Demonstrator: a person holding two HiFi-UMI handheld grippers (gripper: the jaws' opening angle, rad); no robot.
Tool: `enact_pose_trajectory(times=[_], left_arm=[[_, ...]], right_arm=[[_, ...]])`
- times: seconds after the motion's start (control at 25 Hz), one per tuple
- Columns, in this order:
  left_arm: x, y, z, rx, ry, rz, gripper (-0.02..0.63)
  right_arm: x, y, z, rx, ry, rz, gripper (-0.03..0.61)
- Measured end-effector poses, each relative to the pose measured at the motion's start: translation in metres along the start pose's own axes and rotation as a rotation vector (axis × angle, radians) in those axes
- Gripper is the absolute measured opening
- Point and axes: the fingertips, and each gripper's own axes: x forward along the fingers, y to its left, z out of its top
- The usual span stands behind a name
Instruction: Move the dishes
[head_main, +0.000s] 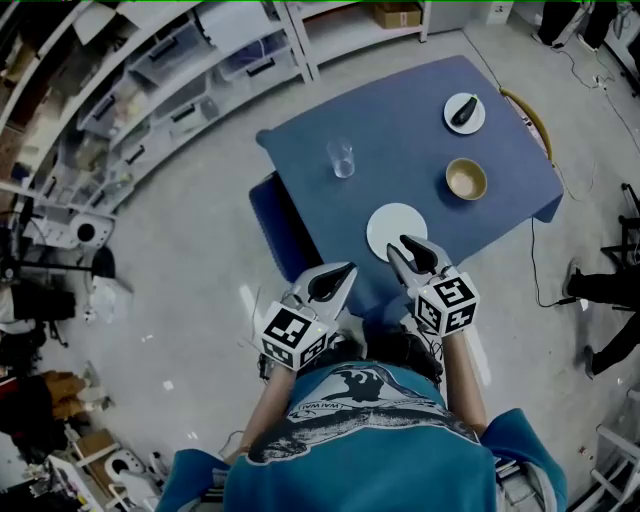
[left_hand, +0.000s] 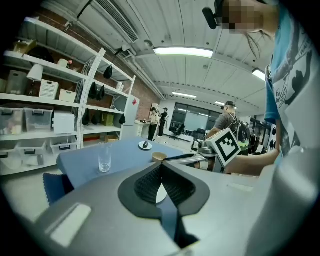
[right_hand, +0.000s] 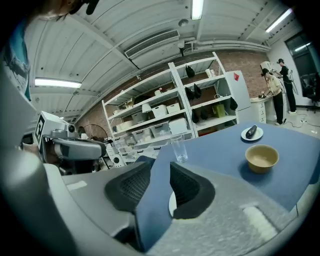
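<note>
Four dishes on the blue-covered worktop and nothing lifted. Which step is this? (asking because the task just says "move the dishes") — benchrat

Looks like the approach to me, before any first grab. The left hand-held gripper has its tips closed together with nothing between them. The right hand-held gripper has its jaws apart, also empty. Both hang at the near edge of the worktop, close to the person's chest.

The big white plate lies flat on the worktop just past the right one's tips, so I'd guess that goes first. The tan bowl, the glass and the small plate with something dark on it sit farther back, well apart from each other.

Next move, as I see it: bring the open jaws down to the plate's rim, one jaw over and one under, then close. A flat plate leaves little room underneath (could slide on the cloth). — plate_pusher
</note>
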Motion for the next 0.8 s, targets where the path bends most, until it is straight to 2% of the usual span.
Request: enact_pose_trajectory(times=[0.48, 0.8], left_arm=[[-0.109, -0.015, -0.029, 0.017, -0.052, 0.021, 0.014], [-0.165, -0.023, -0.06, 0.004, -0.058, 0.01, 0.014]], right_arm=[[-0.014, 0.124, -0.02, -0.073, -0.039, 0.053, 0.102], [-0.025, 0.183, -0.042, -0.104, -0.062, 0.03, 0.034]])
